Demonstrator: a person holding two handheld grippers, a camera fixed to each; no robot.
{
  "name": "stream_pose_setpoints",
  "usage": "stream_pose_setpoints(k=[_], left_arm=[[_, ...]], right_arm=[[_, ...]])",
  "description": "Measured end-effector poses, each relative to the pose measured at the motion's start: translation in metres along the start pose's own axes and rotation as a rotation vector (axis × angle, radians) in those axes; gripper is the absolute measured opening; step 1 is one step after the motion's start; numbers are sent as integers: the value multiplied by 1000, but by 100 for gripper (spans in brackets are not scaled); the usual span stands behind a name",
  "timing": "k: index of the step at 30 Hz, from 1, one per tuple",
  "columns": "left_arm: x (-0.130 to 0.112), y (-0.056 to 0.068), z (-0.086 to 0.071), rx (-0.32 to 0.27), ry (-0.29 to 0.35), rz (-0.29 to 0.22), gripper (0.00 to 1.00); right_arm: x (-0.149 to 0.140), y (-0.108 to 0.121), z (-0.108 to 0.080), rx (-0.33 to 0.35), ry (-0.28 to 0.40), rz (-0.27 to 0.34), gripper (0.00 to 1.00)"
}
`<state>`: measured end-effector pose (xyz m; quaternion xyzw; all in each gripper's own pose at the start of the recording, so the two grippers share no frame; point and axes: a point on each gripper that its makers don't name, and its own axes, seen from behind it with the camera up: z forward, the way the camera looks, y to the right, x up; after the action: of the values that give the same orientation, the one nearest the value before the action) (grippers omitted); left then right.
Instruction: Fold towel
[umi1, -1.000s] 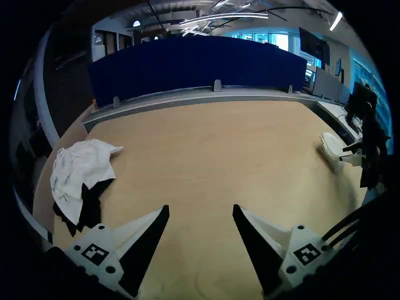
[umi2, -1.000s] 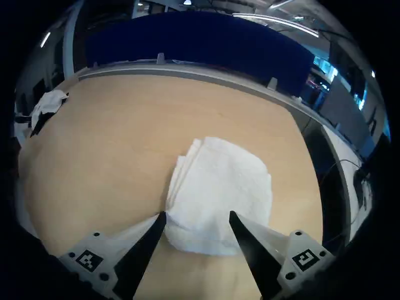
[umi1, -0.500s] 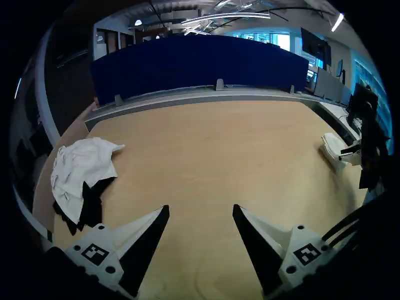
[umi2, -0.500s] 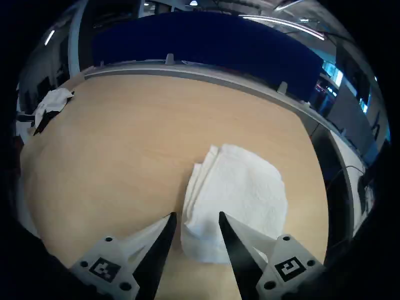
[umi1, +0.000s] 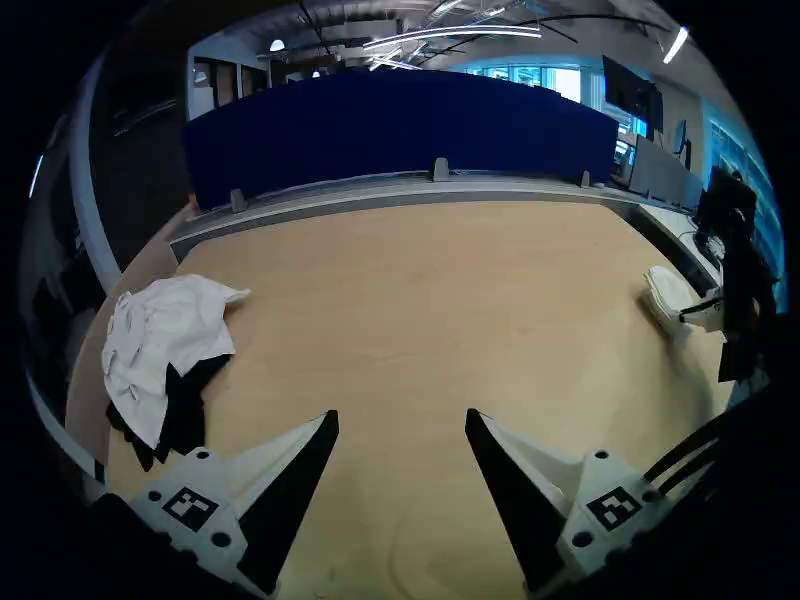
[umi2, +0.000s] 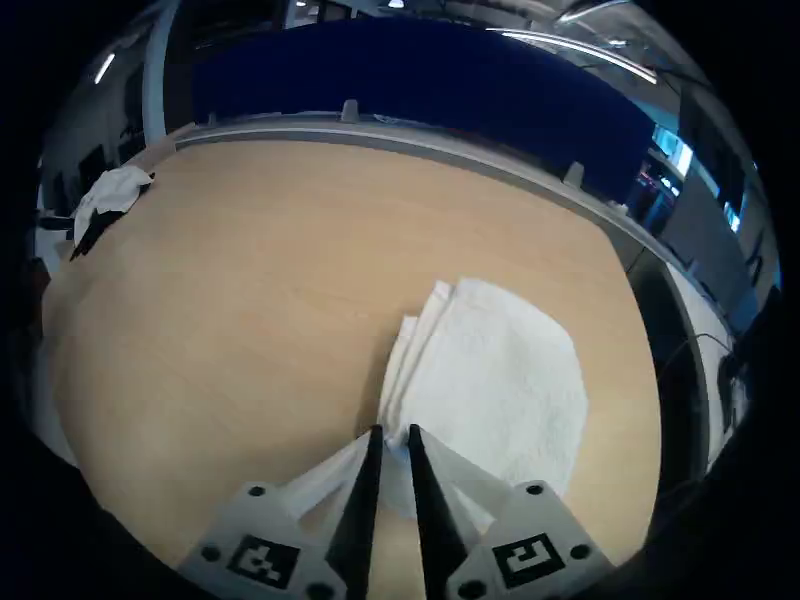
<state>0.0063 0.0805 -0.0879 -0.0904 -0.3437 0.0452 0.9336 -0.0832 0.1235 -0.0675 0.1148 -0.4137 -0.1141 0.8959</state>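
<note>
A white towel (umi2: 500, 380), folded into a thick stack of layers, lies on the wooden table (umi2: 250, 270) toward its right edge. My right gripper (umi2: 393, 445) is shut on the towel's near left corner, its fingers pinched together with a sliver of cloth between them. In the left gripper view the same towel (umi1: 665, 290) is small at the far right, with the right gripper (umi1: 705, 310) and a dark sleeve (umi1: 745, 300) beside it. My left gripper (umi1: 400, 425) hovers open over bare table (umi1: 430, 290), holding nothing.
A crumpled pile of white and black cloth (umi1: 160, 340) sits near the table's left edge, also small at the far left in the right gripper view (umi2: 105, 195). A blue divider (umi1: 400, 130) runs along the back edge. Desks with monitors stand to the right.
My right gripper's fingers have closed from wide open to pinched on the towel's near left corner, sliding slightly left along the edge. The left gripper has stayed still.
</note>
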Motion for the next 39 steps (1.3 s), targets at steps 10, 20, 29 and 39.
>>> stream_pose_setpoints(k=[10,20,29,39], left_arm=[[0,-1,0,1,1,1,94],[5,-2,1,-2,8,2,94],[6,-3,1,-4,9,6,94],[6,-4,0,-3,10,8,94]], right_arm=[[8,4,-8,2,22,8,5],[29,9,-27,-8,66,-4,5],[31,12,-34,-12,70,-1,5],[21,6,-29,-8,56,3,5]])
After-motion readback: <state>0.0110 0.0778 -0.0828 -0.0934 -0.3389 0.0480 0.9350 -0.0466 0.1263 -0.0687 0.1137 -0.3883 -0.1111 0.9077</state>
